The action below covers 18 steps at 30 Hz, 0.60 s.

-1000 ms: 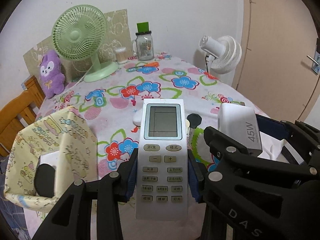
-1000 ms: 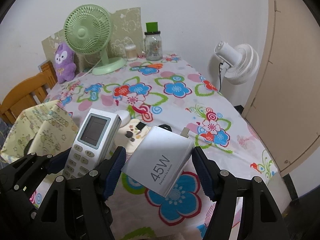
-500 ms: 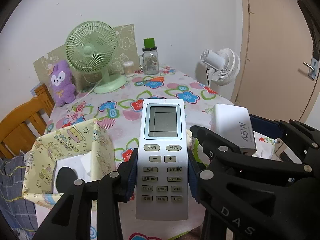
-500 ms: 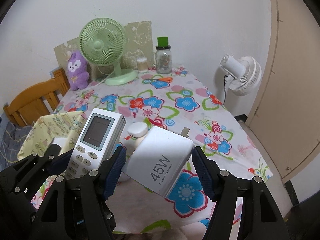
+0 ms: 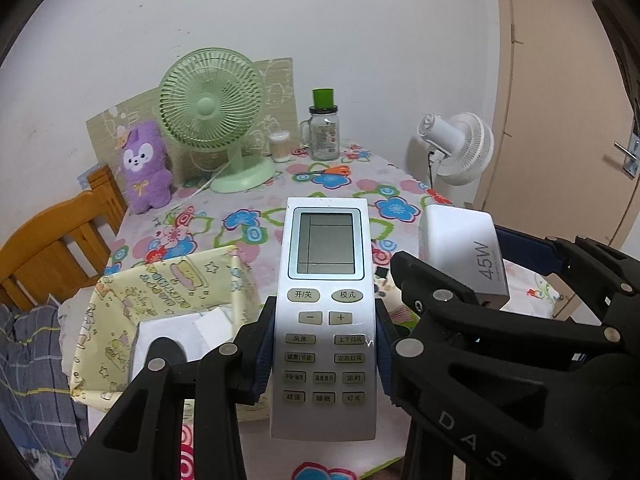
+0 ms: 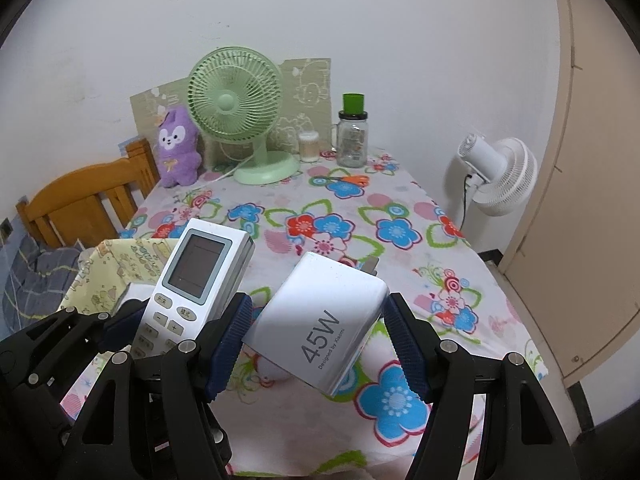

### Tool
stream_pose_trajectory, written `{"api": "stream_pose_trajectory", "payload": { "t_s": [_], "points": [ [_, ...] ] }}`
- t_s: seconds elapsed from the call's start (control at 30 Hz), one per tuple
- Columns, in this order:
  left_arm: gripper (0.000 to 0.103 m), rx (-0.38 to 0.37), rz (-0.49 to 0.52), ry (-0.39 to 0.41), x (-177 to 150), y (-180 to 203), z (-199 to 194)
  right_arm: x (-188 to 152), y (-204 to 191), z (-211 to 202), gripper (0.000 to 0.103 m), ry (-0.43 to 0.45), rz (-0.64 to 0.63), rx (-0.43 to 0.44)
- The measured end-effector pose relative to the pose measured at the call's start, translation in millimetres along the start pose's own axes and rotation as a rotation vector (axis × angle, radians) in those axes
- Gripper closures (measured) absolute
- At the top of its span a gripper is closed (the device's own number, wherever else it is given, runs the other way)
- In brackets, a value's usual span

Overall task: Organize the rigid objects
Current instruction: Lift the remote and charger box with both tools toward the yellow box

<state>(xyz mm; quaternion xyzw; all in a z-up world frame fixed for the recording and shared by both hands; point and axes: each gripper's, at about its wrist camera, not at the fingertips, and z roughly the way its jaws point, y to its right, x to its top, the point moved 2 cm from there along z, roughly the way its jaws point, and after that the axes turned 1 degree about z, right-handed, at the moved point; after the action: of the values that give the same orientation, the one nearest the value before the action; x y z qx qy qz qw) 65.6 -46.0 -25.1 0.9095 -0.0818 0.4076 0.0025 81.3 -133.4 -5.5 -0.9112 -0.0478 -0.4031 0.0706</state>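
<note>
My left gripper (image 5: 322,354) is shut on a silver air-conditioner remote (image 5: 325,304), held upright above the near table edge; the remote also shows in the right wrist view (image 6: 192,280). My right gripper (image 6: 320,344) is shut on a white 45W charger (image 6: 324,320), held tilted above the table; the charger also shows in the left wrist view (image 5: 466,254). The two grippers are side by side. A yellow patterned box (image 5: 160,304) with white items inside stands at the table's near left, below and left of the remote.
The flowered tablecloth (image 6: 340,220) covers the table. At the back stand a green fan (image 6: 236,108), a purple plush (image 6: 176,148), a glass jar with a green lid (image 6: 352,136) and a small white cup (image 6: 309,146). A wooden chair (image 6: 80,204) is left, a white fan (image 6: 500,176) right.
Both grippers have risen and drawn back from the table with their objects still held. The table and the yellow box look farther and lower.
</note>
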Motion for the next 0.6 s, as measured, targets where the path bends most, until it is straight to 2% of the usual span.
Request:
{"api": "stream_pose_trajectory", "payload": {
  "t_s": [0.6],
  "points": [
    [0.058,0.049,-0.026,-0.022,-3,-55,7,12,-53,23,0.032,-0.024,-0.038,0.048]
  ]
}}
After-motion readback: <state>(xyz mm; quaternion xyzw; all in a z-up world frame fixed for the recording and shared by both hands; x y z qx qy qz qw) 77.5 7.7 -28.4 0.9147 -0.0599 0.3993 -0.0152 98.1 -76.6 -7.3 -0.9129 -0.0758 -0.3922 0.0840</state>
